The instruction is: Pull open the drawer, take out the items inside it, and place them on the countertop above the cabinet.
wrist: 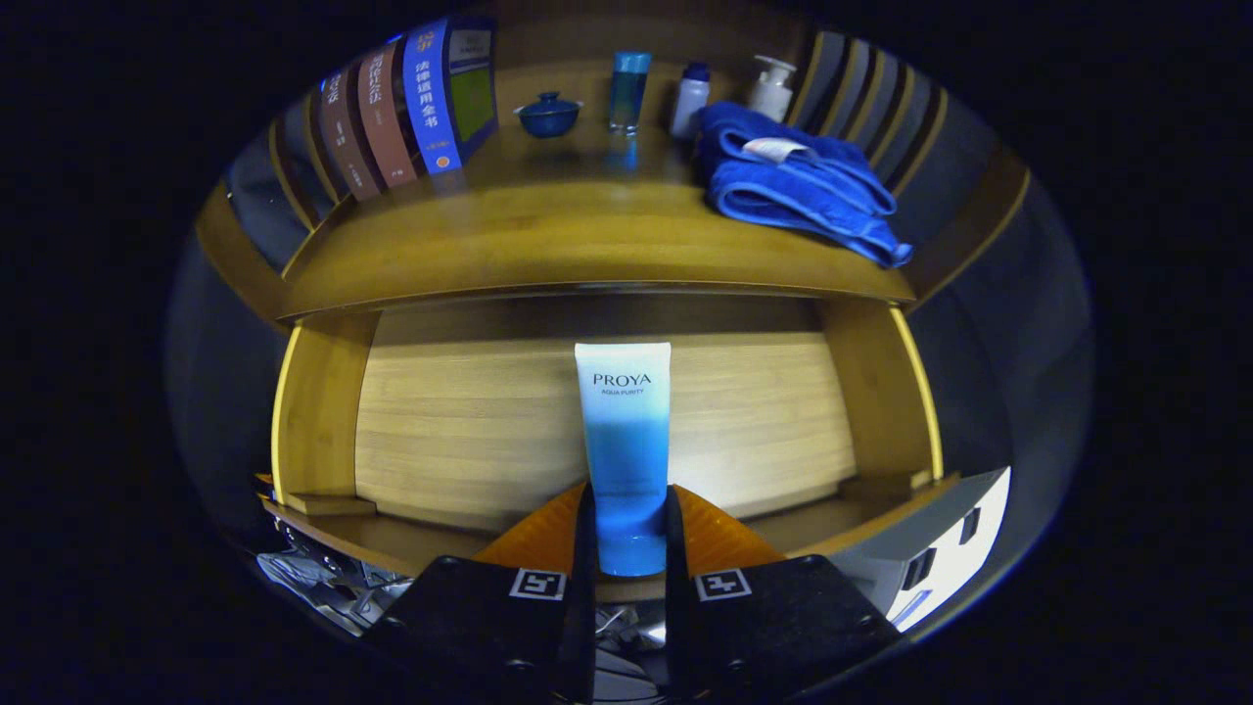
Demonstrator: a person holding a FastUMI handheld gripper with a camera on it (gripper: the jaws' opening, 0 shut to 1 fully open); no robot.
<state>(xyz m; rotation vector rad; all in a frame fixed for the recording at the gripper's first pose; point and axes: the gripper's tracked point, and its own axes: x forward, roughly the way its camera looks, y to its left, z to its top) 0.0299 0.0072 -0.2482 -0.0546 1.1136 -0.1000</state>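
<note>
A white-to-blue cosmetic tube (624, 431) lies lengthwise in the pulled-open wooden drawer (470, 421), cap end toward me. My gripper (629, 534) is shut on the tube, both fingers pressing its blue lower part near the cap. The rest of the tube reaches out beyond the fingertips over the drawer's floor. Above the drawer runs the wooden countertop (548, 235) of the cabinet.
On the countertop stand several books (411, 108), a small blue lidded bowl (548, 115), a blue bottle (627, 90), a white bottle (690, 98), a pump bottle (771, 88) and a folded blue towel (793, 176). A white box (930, 548) sits beside the drawer's front.
</note>
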